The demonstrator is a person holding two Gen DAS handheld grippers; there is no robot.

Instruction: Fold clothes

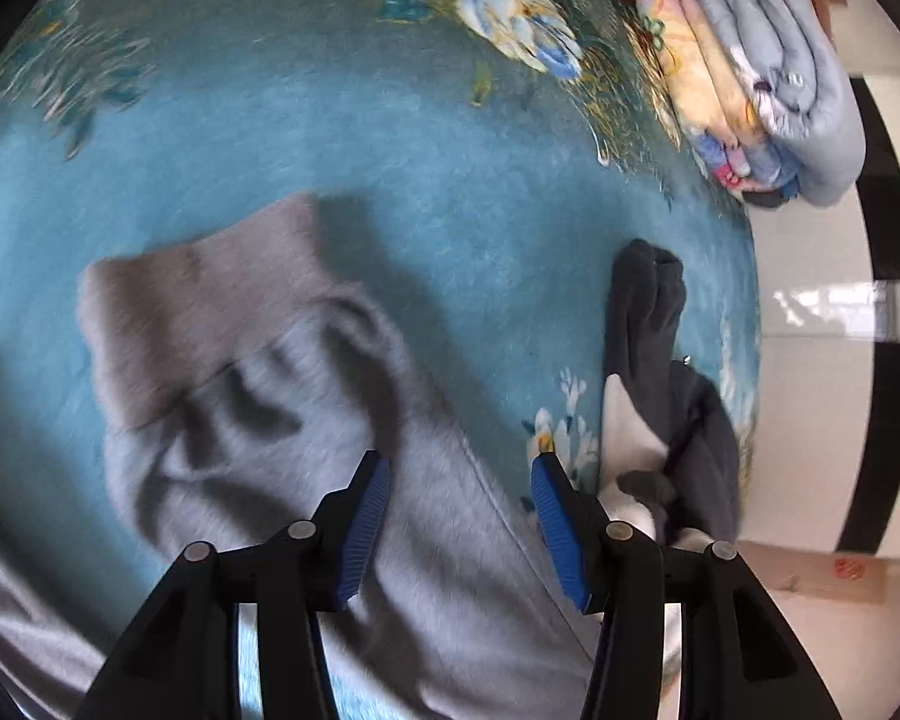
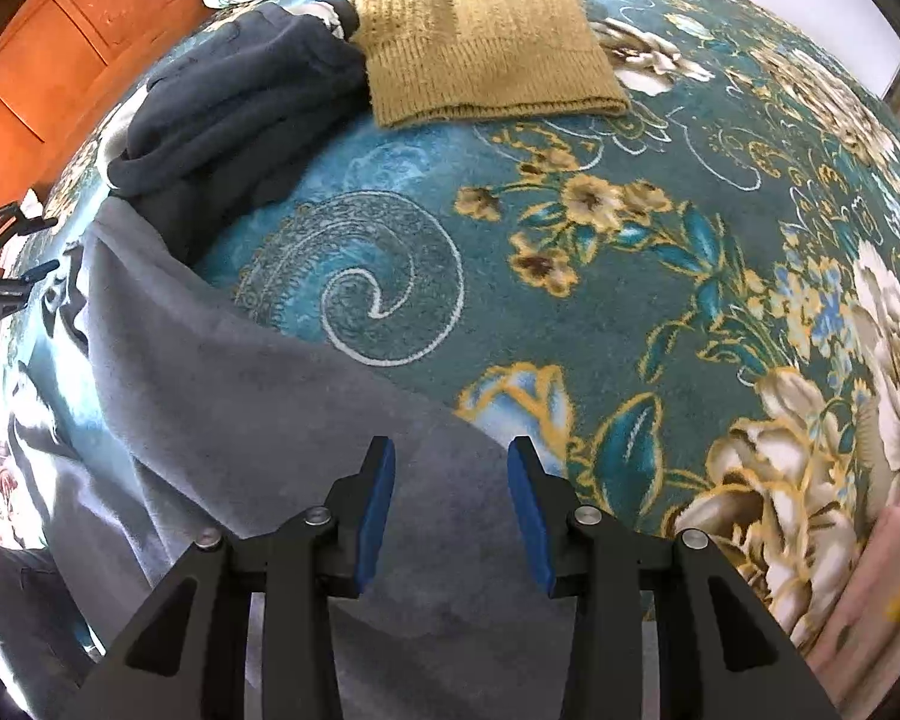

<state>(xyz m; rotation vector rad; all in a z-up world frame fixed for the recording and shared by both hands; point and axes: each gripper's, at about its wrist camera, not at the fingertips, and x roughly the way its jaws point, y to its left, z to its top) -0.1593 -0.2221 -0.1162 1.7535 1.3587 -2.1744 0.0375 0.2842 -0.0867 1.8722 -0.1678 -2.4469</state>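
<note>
Left gripper (image 1: 459,468) wide open, empty, over soft grey fleece garment (image 1: 252,396) on teal floral blanket (image 1: 426,168). Right gripper (image 2: 450,456) also parted, empty, above its edge.

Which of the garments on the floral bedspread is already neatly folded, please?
The mustard-yellow knitted sweater: a flat rectangle, unlike the crumpled dark charcoal garment and spread grey garment.

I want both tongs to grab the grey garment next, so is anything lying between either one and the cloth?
Nothing visible. The left tongs and right tongs both hang open directly over the grey garment. The dark garment and the folded mustard sweater lie farther off.
</note>
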